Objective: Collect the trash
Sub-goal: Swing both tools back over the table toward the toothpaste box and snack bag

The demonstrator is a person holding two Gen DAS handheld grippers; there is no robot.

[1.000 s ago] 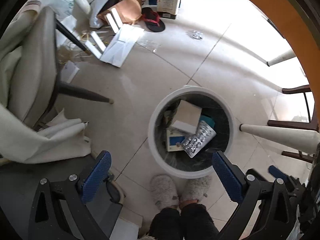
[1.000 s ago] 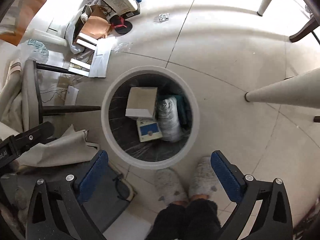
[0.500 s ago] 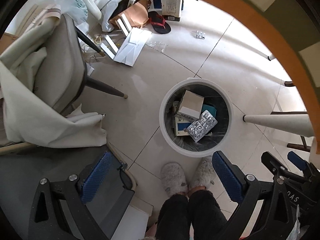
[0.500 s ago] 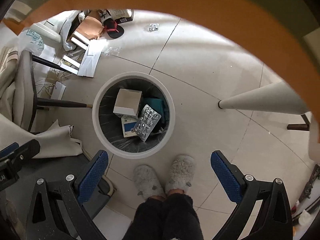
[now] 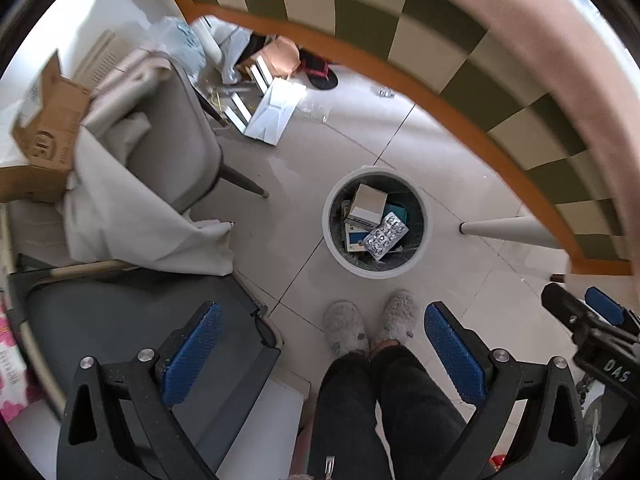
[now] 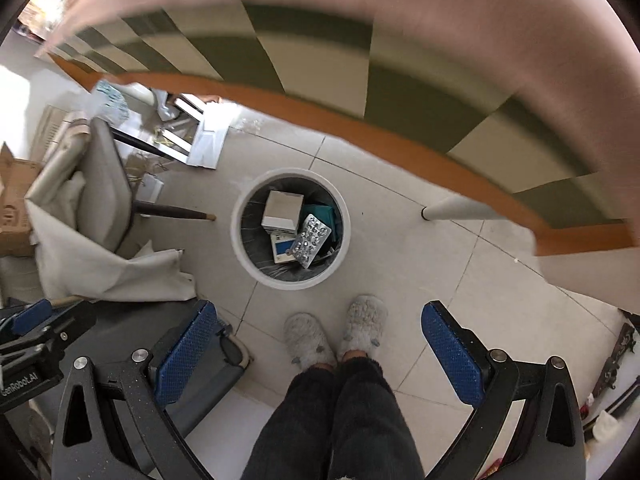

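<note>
A round white trash bin [image 5: 335, 196] stands on the tiled floor far below; it also shows in the right wrist view [image 6: 240, 216]. Inside lie a white box [image 5: 367, 202], a silver blister pack [image 5: 386, 237], a small blue-and-white carton [image 6: 282, 249] and a teal item [image 6: 325, 213]. My left gripper [image 5: 322, 354] is open and empty, high above the floor. My right gripper [image 6: 316, 354] is open and empty too, above the person's slippers [image 6: 332, 336].
A table edge with an orange rim and green checked cloth [image 5: 400, 32] arcs across the top of both views. A grey chair draped with white cloth [image 5: 160, 148] stands left. Boxes, papers and a sandal [image 5: 276, 92] litter the far floor. A white table leg [image 5: 504, 229] is right of the bin.
Both grippers have risen well above the bin, past the table edge, so the bin looks smaller. The blister pack has settled flat on top of the boxes.
</note>
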